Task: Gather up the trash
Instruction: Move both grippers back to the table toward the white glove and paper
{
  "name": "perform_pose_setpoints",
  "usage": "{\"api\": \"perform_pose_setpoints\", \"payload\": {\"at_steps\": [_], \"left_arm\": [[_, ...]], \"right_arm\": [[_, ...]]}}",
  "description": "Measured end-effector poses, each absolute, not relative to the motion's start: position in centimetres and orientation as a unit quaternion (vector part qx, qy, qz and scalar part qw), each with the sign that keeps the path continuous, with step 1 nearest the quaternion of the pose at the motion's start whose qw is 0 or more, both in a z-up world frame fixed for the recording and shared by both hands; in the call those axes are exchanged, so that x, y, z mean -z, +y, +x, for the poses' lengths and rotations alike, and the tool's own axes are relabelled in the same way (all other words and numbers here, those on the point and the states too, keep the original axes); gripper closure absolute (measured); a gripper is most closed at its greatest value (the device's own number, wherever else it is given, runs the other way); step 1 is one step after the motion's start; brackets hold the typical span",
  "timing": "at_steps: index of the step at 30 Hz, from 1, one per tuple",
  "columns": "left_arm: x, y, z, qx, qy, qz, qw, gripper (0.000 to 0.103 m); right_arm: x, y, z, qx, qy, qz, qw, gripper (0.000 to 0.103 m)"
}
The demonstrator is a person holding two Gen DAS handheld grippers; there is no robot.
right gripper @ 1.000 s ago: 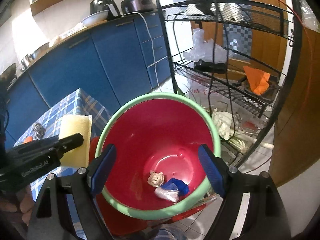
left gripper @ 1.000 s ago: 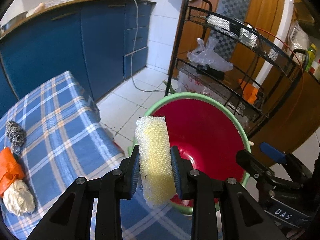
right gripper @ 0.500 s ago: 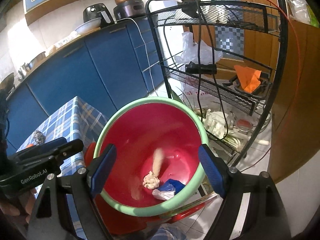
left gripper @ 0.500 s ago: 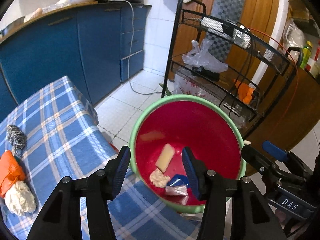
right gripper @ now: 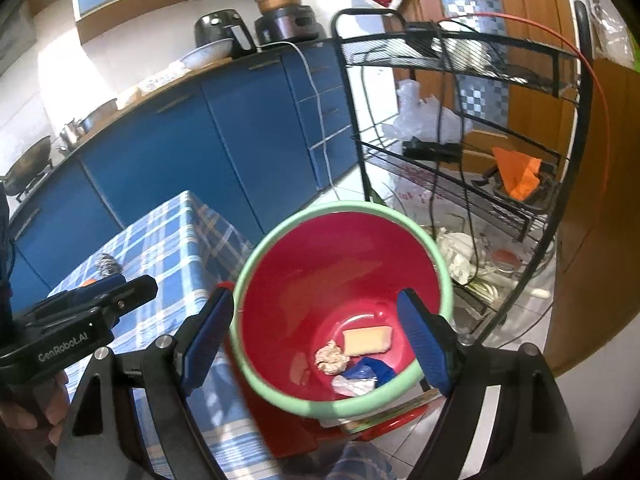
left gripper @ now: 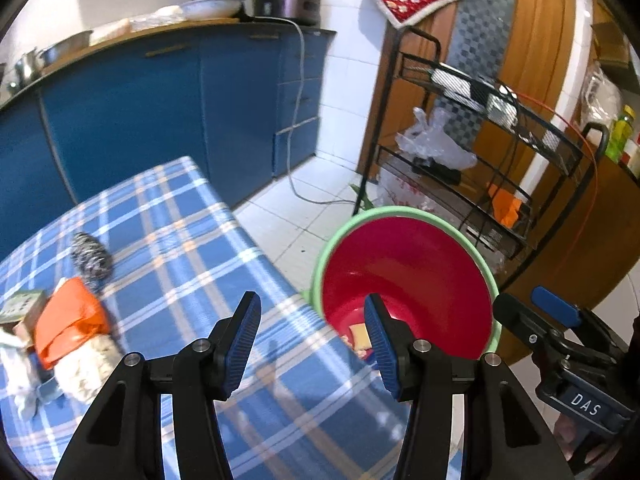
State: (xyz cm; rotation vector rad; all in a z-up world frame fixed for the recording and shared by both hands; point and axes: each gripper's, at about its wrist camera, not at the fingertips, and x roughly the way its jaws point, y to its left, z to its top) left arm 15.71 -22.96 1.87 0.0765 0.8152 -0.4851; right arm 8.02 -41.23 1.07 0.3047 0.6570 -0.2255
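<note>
A red bin with a green rim (left gripper: 404,210) (right gripper: 340,210) stands off the table's right edge. In it lie a yellow sponge (right gripper: 367,340), a crumpled paper ball (right gripper: 330,357) and a blue-and-white wrapper (right gripper: 362,376). My left gripper (left gripper: 312,344) is open and empty over the table edge, left of the bin. My right gripper (right gripper: 316,344) is open, its jaws wide around the bin's near rim. On the blue checked table (left gripper: 180,248) lie a steel scourer (left gripper: 90,258), an orange bag (left gripper: 68,320) and white crumpled paper (left gripper: 86,368).
A black wire rack (left gripper: 492,160) with bags and cables stands behind the bin. Blue kitchen cabinets (left gripper: 160,112) line the back wall. A small green-and-white carton (left gripper: 22,304) lies at the table's left edge.
My left gripper opened and dropped the yellow sponge into the bin, then swung left over the table. The right gripper stayed around the bin.
</note>
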Motion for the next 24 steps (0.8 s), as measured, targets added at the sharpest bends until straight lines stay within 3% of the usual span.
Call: {"api": "perform_pose_setpoints", "payload": {"at_steps": [24], "left_arm": [[-4.3, -4.6, 14.0, 0.065, 0.374, -0.009, 0.925, 0.048]], "right_arm": [[-2.3, -27.9, 11.2, -0.022, 0.337, 0.11, 0.935, 0.02]]}}
